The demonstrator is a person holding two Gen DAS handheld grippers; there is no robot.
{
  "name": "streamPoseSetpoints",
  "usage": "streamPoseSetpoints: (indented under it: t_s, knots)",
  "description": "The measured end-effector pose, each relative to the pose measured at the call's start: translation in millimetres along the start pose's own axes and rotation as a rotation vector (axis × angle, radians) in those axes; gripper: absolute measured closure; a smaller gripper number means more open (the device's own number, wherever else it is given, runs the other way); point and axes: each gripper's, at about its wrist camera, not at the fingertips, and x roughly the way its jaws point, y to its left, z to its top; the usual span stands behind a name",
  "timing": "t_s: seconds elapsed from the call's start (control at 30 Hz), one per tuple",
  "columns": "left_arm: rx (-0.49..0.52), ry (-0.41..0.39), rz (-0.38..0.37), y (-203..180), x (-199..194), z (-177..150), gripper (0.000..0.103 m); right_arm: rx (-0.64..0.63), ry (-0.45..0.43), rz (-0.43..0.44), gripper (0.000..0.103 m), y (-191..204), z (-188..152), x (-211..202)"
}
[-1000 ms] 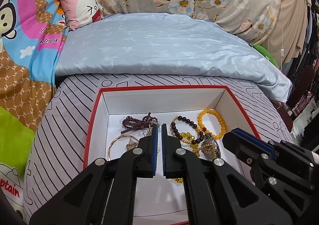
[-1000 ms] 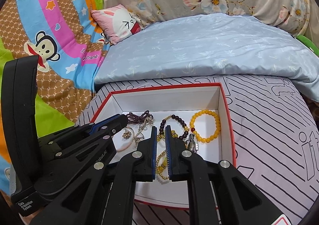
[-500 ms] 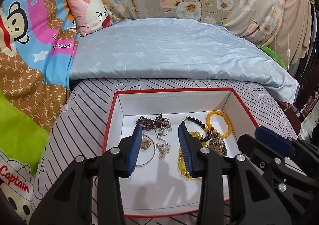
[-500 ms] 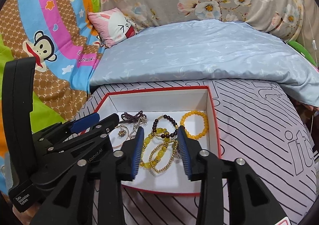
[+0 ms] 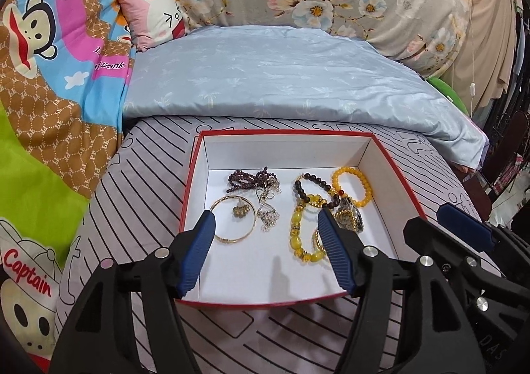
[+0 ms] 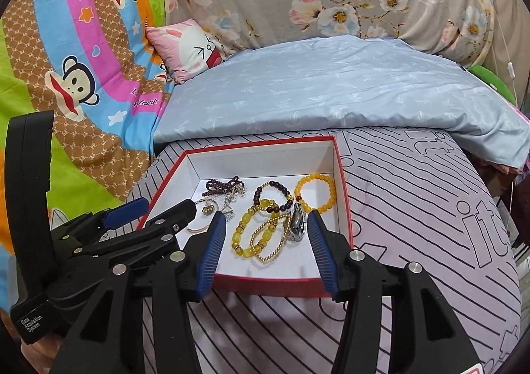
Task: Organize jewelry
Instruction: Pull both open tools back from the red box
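In the left wrist view, the left gripper (image 5: pixel 265 224) sits low in the middle with its tongs wide apart, holding nothing. Just past them is the red box (image 5: pixel 285 133), with a gold ring bangle (image 5: pixel 236 223) and yellow beads (image 5: pixel 350 187) inside.

In the right wrist view, the right gripper (image 6: pixel 266 223) is low in the middle too, tongs apart and empty, over the box's (image 6: pixel 341 181) near edge. The yellow beads (image 6: pixel 315 191) lie at the box's right side.

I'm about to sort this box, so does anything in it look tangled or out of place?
Yes. In the red box, the dark bead bracelet, chunky yellow bracelet and watch overlap in one heap. The purple bead strand is knotted with a silver chain. Nothing has spilled outside.
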Motion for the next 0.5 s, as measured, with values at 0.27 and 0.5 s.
streamPoseSetpoints:
  t_s: [0.27,0.5]
  knots:
    - [-0.011,0.007,0.017,1.0,-13.6,-12.1,0.041,0.009,-0.006,-0.020,0.048,5.8,-12.0,-12.8]
    - [-0.001,0.014,0.041,0.1,-22.3,-21.2,0.040,0.024,-0.005,-0.042,0.041,2.8,-23.3,-21.1]
